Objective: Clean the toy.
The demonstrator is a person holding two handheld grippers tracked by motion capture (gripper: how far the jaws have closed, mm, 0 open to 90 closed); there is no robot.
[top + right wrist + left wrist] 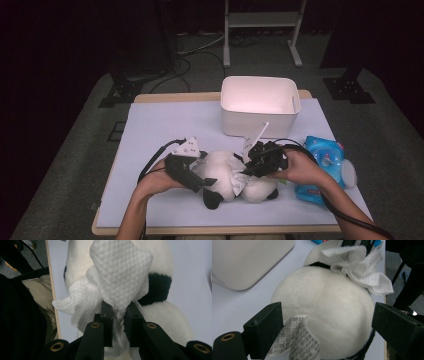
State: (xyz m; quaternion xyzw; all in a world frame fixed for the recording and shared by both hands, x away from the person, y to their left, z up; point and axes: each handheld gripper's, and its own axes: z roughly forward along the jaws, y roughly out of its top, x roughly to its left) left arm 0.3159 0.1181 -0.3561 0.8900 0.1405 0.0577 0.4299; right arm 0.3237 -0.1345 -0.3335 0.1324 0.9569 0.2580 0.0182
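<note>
A white-and-black plush toy (225, 177) is straddled near the table's near edge by the left gripper (324, 322), jaws apart. A white wet wipe (120, 277) is clamped by the right gripper (120, 312) against it. Its sewn-in label (297, 340) print is unreadable.

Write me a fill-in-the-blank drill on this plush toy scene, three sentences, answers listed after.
1. The right gripper is shut on a white ____, held against the plush toy.
2. The left gripper has its jaws spread on either side of the toy's ____ body, beside a printed label.
3. Behind the toy on the table stands an empty white ____, and a blue packet lies beside the person's right hand.

Missing words: wipe; white; bin
</note>
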